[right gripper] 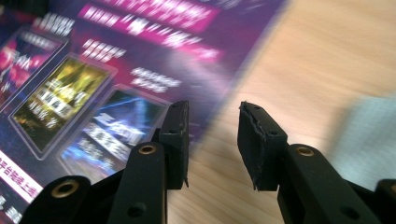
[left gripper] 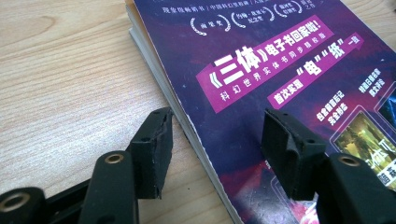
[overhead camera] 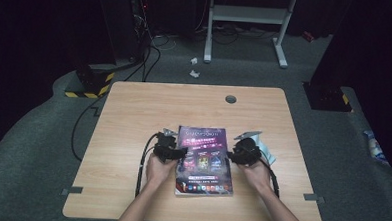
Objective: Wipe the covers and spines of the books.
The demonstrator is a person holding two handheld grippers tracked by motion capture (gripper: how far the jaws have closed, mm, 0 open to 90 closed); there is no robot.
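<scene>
One magazine (overhead camera: 204, 160) lay between the two grippers, the left gripper (overhead camera: 181, 152) at one edge and the right gripper (overhead camera: 230, 155) opposite. One pale packet (overhead camera: 266, 152) sat just behind the right gripper.

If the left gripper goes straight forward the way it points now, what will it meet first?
Probably the left edge of the purple glossy magazine: the open left gripper straddles that edge, one jaw over the light wooden table, the other over the cover. Its height above them is unclear.
</scene>
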